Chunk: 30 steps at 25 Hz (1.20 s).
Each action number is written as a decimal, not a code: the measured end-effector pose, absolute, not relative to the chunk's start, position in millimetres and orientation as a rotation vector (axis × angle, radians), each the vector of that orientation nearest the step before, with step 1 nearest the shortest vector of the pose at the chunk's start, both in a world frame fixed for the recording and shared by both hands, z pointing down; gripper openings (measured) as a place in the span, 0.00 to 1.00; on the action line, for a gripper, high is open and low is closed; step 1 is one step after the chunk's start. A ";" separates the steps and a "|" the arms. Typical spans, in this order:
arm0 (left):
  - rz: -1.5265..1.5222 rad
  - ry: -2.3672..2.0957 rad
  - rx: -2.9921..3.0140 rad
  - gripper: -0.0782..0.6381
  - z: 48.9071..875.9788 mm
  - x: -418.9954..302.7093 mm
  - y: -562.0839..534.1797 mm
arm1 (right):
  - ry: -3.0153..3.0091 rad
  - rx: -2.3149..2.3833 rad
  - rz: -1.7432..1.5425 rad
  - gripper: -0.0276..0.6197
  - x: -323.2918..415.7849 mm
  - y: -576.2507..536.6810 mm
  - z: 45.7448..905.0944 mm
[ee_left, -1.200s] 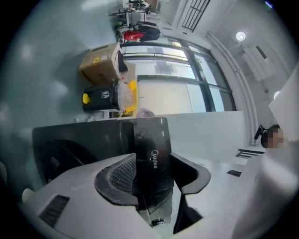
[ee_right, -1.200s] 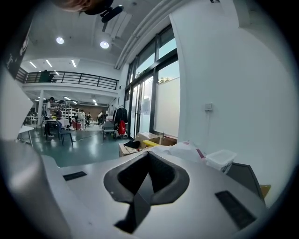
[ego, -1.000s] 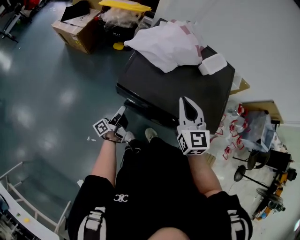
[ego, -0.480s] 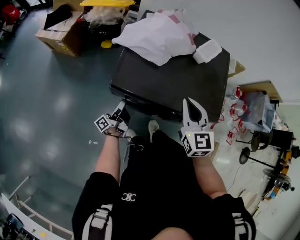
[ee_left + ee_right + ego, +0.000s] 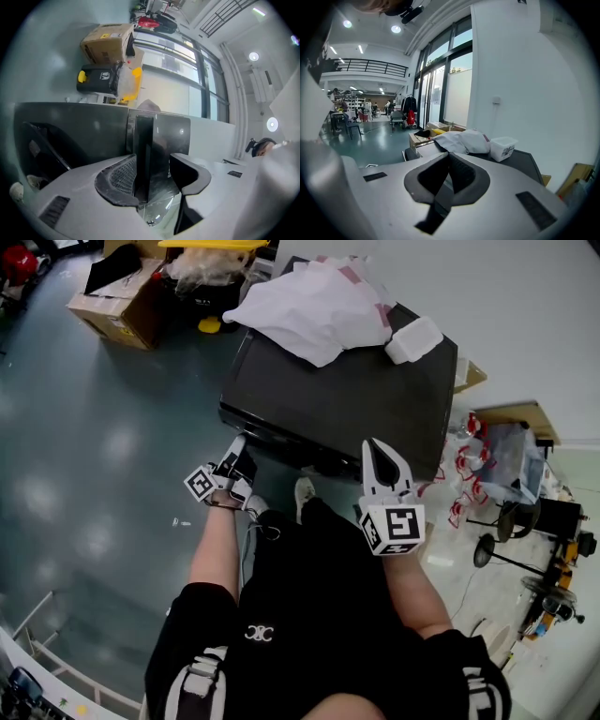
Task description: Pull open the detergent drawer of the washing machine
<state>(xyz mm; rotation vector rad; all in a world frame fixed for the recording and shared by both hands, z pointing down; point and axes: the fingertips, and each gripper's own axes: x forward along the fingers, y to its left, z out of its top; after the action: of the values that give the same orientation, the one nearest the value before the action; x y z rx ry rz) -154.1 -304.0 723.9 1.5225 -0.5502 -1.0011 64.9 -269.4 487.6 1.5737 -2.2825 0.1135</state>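
A black washing machine [image 5: 347, 399] stands in front of me, seen from above. My left gripper [image 5: 234, 457] is at the left end of its front, just under the top edge. In the left gripper view the glossy dark drawer front [image 5: 161, 136] with its dark vertical strip [image 5: 143, 150] lies between the parted jaws of the left gripper [image 5: 153, 161]. One pad rests by the strip and the other stands a little off it. My right gripper [image 5: 378, 451] hovers over the front right of the machine, shut and empty, as the right gripper [image 5: 449, 176] view also shows.
A heap of white cloth or bags [image 5: 309, 310] and a white tub [image 5: 412, 341] lie on the machine's top. Cardboard boxes [image 5: 112, 301] and a black bin stand on the floor behind left. Red-and-white packets [image 5: 464, 484] and stands [image 5: 525, 531] clutter the floor at the right. The person's shoe [image 5: 304, 491] is near the machine's base.
The left gripper has crept slightly left along the machine's front and turned a little. The right gripper has sunk a bit, staying shut.
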 end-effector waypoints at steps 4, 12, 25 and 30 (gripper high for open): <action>-0.999 -0.556 1.517 0.41 722.9 -155.2 -303.7 | -2.299 1.561 0.101 0.05 60.4 -269.8 481.6; -1.040 -0.545 1.536 0.41 708.8 -152.1 -313.1 | -2.313 1.547 0.085 0.05 61.7 -266.6 478.3; -1.143 -0.523 1.575 0.36 701.0 -151.9 -318.1 | -2.267 1.515 -0.027 0.05 60.3 -249.7 477.6; -1.177 -0.519 1.586 0.33 699.4 -152.6 -316.6 | -2.262 1.477 -0.045 0.05 57.6 -242.9 479.8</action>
<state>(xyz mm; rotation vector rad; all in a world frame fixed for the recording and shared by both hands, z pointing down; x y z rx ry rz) -152.6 -316.6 699.4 1.5856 -0.5195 -1.1766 57.6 -242.9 479.8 1.4769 -2.2618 -0.0447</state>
